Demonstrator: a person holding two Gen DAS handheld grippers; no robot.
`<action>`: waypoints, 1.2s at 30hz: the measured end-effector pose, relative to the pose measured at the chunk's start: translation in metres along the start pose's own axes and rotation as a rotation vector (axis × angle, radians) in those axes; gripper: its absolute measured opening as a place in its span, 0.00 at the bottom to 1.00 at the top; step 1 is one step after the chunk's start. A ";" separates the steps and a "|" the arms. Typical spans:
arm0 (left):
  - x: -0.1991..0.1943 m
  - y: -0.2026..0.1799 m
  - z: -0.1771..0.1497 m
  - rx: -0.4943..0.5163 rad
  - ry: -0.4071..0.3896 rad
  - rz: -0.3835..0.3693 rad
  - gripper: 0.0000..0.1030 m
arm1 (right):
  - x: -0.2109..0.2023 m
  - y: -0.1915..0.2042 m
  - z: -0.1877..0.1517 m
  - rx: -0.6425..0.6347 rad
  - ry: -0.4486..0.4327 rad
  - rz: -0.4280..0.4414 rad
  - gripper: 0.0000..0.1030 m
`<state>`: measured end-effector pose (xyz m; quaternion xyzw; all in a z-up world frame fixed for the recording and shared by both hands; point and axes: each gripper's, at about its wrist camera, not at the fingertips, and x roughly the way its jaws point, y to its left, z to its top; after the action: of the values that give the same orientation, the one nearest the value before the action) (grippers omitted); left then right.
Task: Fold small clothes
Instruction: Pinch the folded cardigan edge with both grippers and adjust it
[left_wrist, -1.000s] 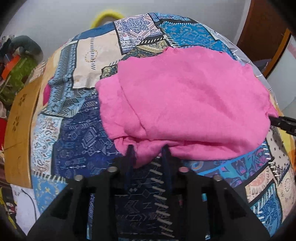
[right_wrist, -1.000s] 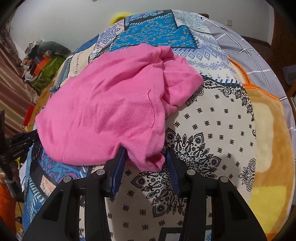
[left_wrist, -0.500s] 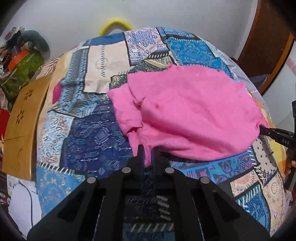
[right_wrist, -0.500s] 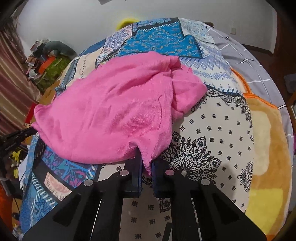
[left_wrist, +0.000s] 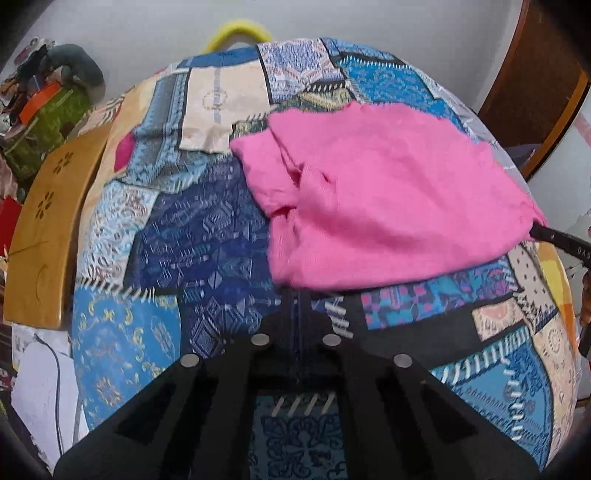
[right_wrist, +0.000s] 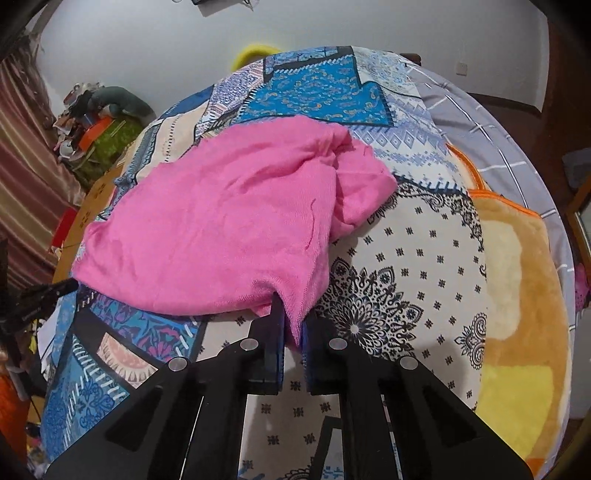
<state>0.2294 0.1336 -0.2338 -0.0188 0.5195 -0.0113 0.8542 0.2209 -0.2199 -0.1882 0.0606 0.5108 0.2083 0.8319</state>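
Gripping the near hem corners of the pink knit top (right_wrist: 229, 221), the left gripper (left_wrist: 297, 295) and right gripper (right_wrist: 293, 328) hold it clamped; ahead it lies rumpled on the patchwork bedspread (right_wrist: 406, 266), folding barely begun.

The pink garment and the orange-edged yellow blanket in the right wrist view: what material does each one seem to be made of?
The pink garment looks like a soft fine knit, perhaps cotton jersey: matte, with small ribbed loops along its hem and limp folds. The orange-edged yellow blanket looks like plush fleece, probably synthetic: thick, fuzzy, slightly shiny pile with a stitched orange border. The exact fibre of either cannot be told.
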 end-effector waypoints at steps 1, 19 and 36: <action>0.001 0.000 -0.002 0.001 0.004 0.002 0.00 | 0.001 -0.001 -0.001 0.002 0.004 -0.004 0.06; -0.021 0.035 0.024 -0.084 -0.052 0.069 0.33 | -0.010 0.000 -0.002 0.010 0.008 -0.020 0.28; 0.063 0.051 0.122 -0.208 0.018 0.001 0.65 | 0.008 -0.004 0.015 -0.023 -0.009 -0.061 0.50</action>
<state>0.3666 0.1846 -0.2355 -0.1068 0.5255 0.0428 0.8430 0.2381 -0.2186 -0.1889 0.0365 0.5062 0.1882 0.8408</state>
